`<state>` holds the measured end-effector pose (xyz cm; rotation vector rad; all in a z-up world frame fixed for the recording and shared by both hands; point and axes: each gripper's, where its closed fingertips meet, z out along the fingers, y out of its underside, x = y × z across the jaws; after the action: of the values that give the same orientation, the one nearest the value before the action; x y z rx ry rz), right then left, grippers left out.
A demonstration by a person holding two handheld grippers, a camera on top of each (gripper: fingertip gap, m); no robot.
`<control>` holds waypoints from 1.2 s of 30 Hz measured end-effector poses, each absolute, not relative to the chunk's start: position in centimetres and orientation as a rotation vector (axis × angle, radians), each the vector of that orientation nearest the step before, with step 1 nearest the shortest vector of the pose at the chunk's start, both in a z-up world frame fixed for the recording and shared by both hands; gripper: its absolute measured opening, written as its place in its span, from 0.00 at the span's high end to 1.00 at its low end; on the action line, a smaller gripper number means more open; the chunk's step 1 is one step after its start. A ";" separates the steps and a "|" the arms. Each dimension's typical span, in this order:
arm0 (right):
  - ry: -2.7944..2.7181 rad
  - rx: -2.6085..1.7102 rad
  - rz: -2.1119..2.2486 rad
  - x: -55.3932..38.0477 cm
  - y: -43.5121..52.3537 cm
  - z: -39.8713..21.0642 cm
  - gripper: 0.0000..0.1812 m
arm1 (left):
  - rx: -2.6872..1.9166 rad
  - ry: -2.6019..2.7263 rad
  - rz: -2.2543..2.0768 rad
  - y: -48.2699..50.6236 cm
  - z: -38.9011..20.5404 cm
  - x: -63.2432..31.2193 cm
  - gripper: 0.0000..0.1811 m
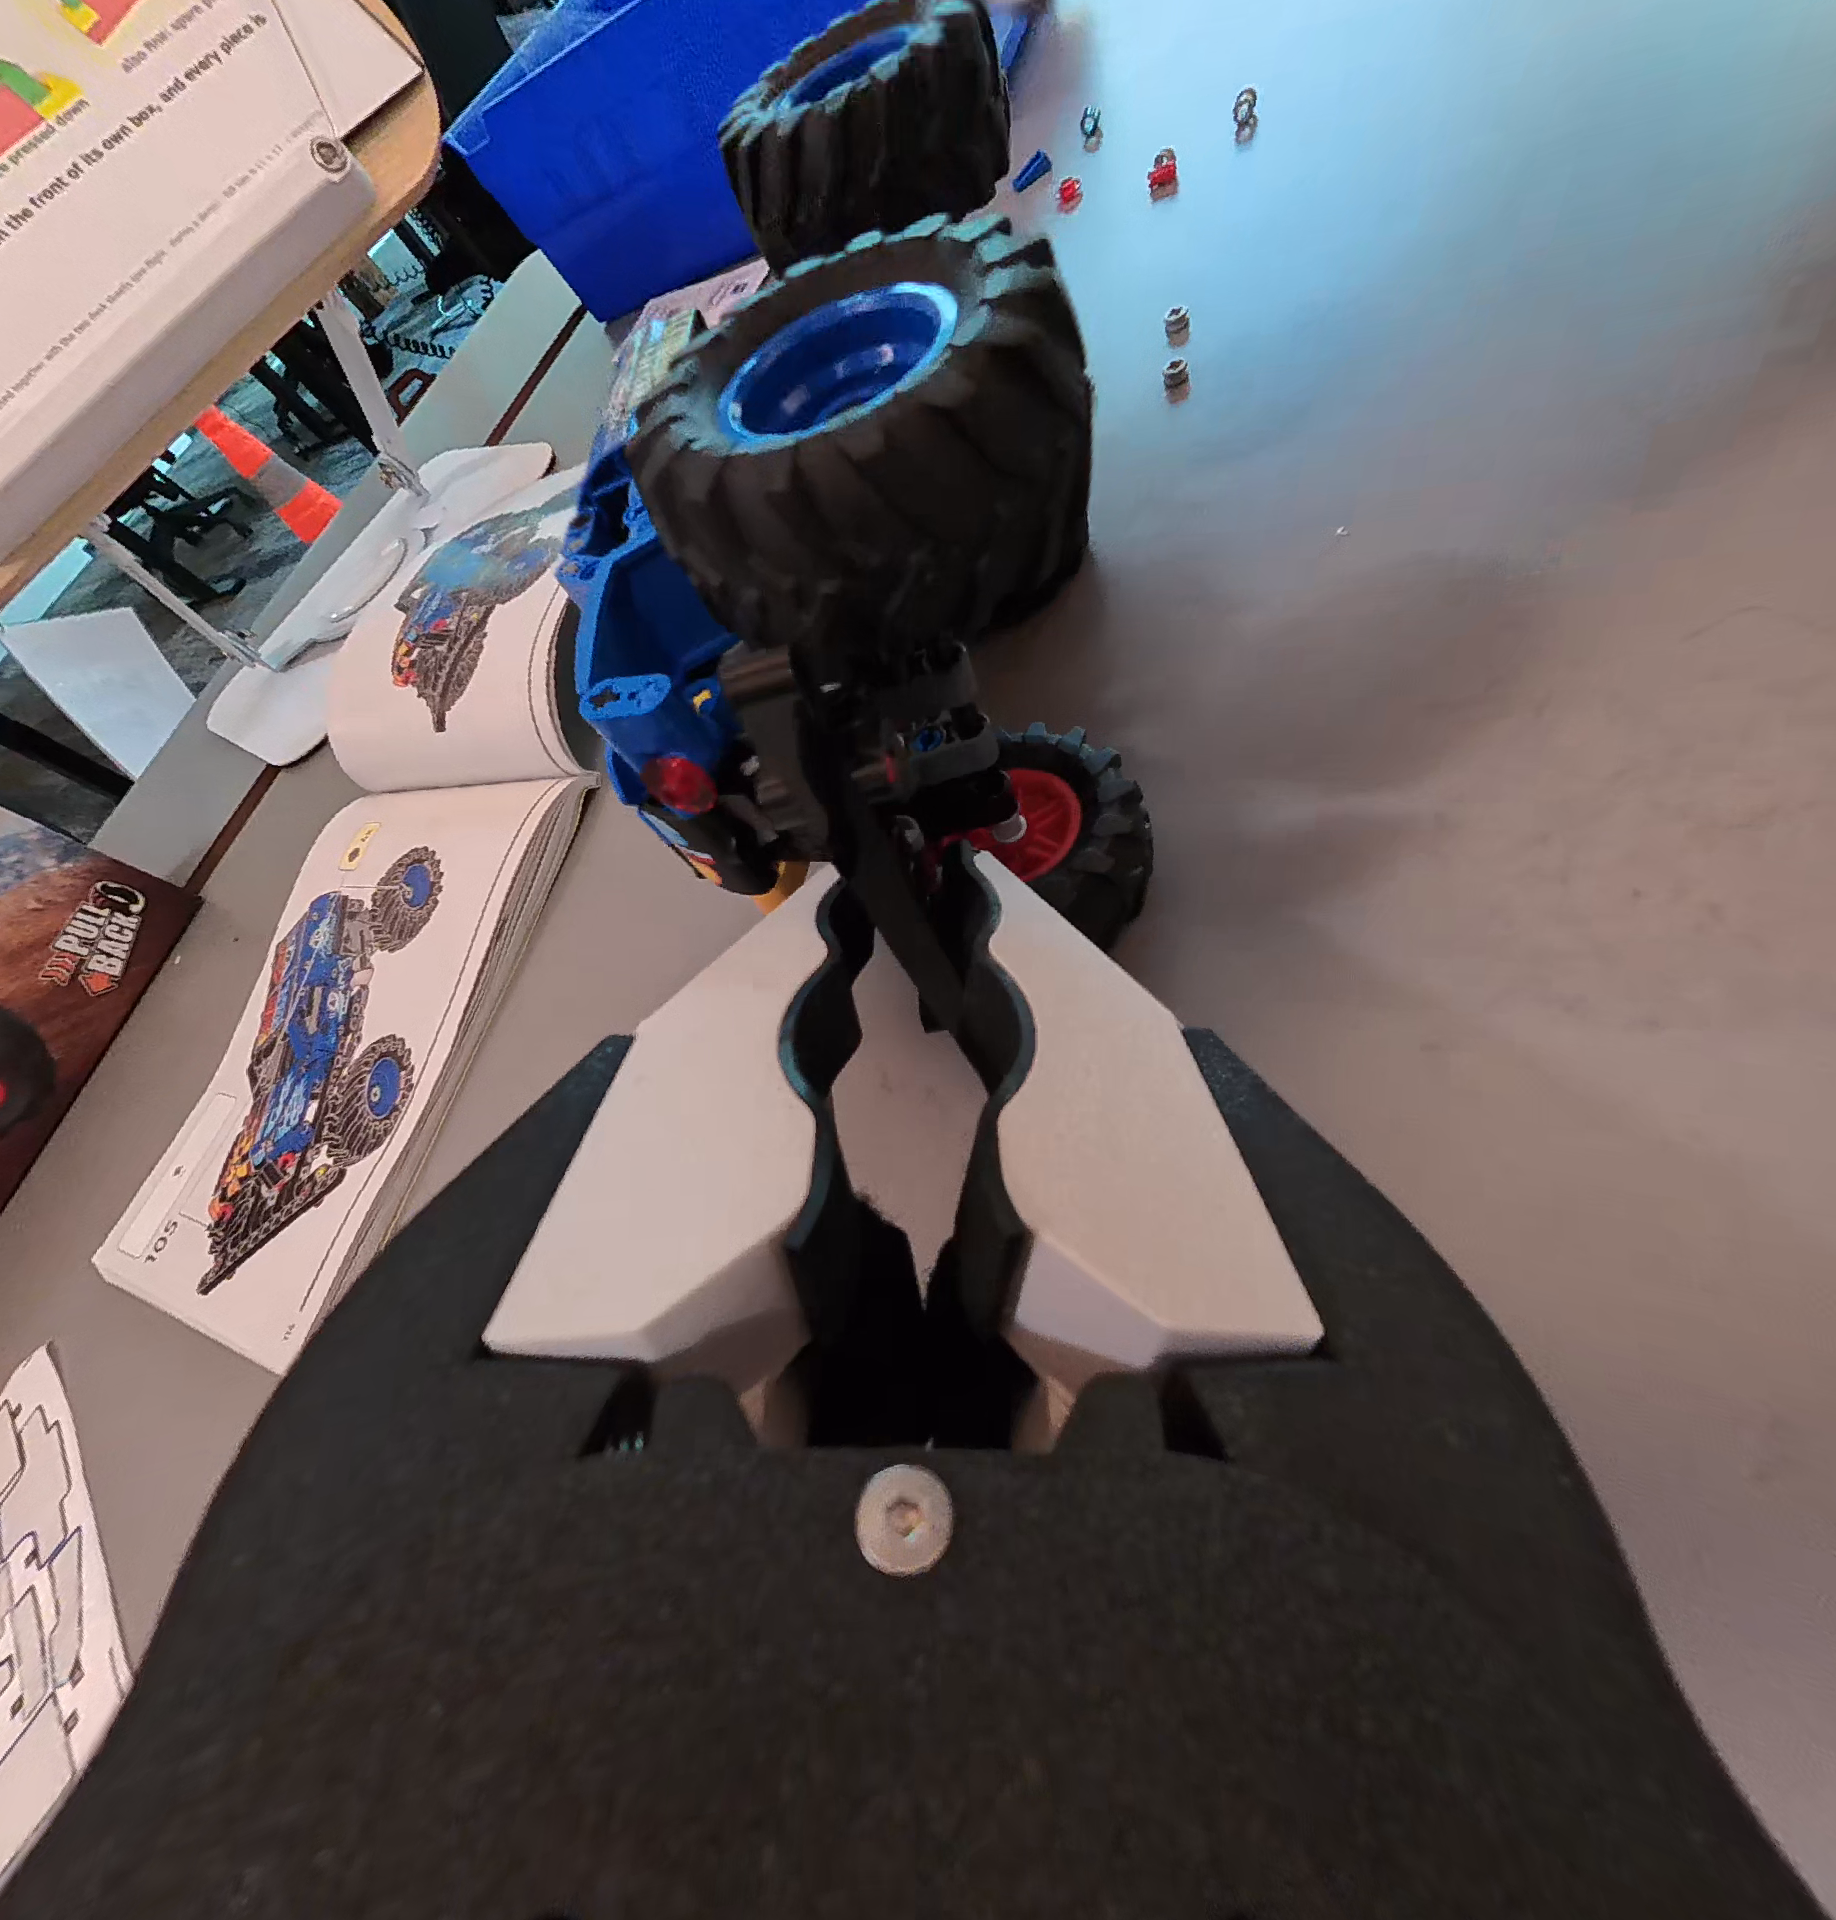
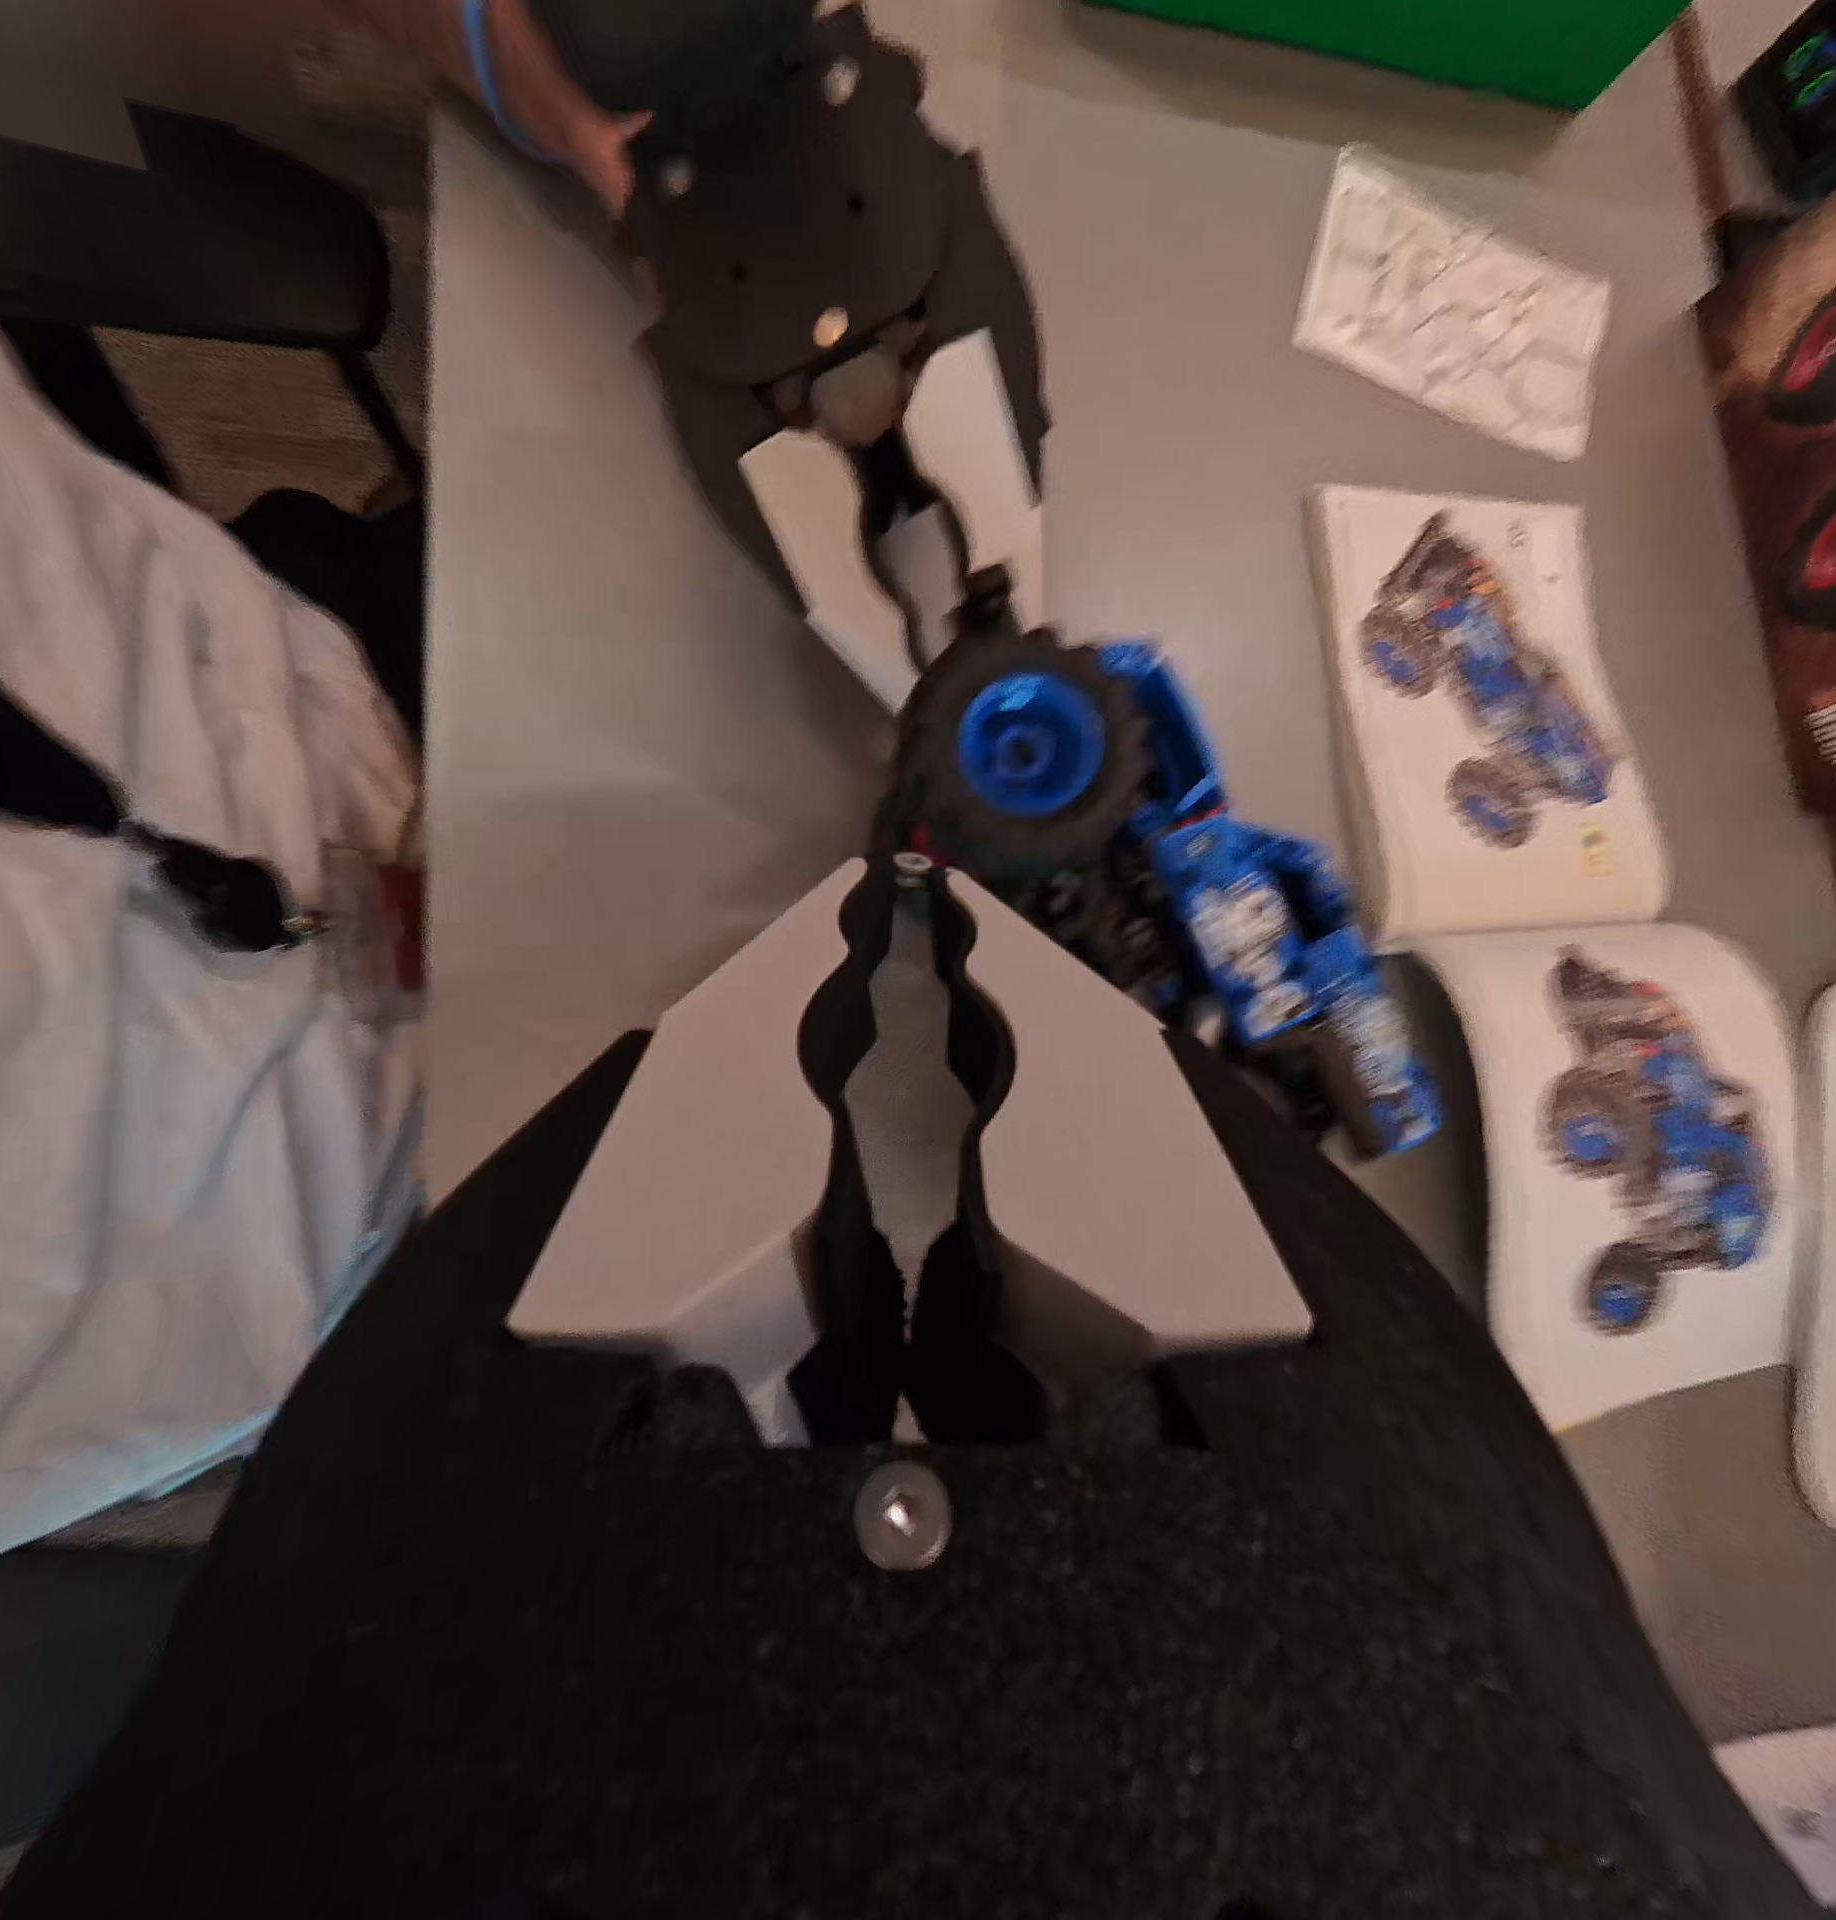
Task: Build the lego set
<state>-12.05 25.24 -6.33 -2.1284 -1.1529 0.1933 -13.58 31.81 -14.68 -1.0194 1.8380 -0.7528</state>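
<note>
The toy truck [image 1: 685,644] is looking nearly finished: its blue body is assembled, two big black tyres with blue hubs are sitting on one side, and a smaller wheel with a red hub [image 1: 1075,831] is showing low at the near end, so what is left seems to be small finishing work. It is lying tipped on its side on the grey table [image 1: 1516,935], just right of the open instruction booklet [image 1: 374,1039]. The left gripper [image 1: 909,914] is clenching a black beam [image 1: 914,935] that juts from the truck's near end, holding the model steady. The right gripper [image 2: 909,883] is pinching a small pale pin [image 2: 909,868] at its tips, right beside the truck's near wheel, probably about to press it in; that view is blurred, so I cannot tell the exact socket. A few spare bits, red, blue and grey, are lying scattered on the far right of the table [image 1: 1163,171], suggesting little remains. A blue bin [image 1: 602,166] is standing at the far side behind the truck; its contents are not showing.
</note>
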 end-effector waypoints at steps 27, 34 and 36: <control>-1.102 -2.482 0.214 -8.2 15.1 -18.4 0.94 | -1.024 1.836 -0.757 31.7 -14.6 -13.5 0.93; -1.182 -2.507 0.181 -8.3 15.3 -18.7 0.96 | -1.022 1.836 -0.755 31.6 -14.6 -13.6 0.93; -1.185 -2.513 0.181 -8.3 15.3 -18.7 0.96 | -1.020 1.836 -0.754 31.6 -14.6 -13.6 0.93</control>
<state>-8.33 15.26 -18.70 -2.5129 -1.1850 0.1812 -13.61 31.63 -14.63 -1.0197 1.8360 -0.7539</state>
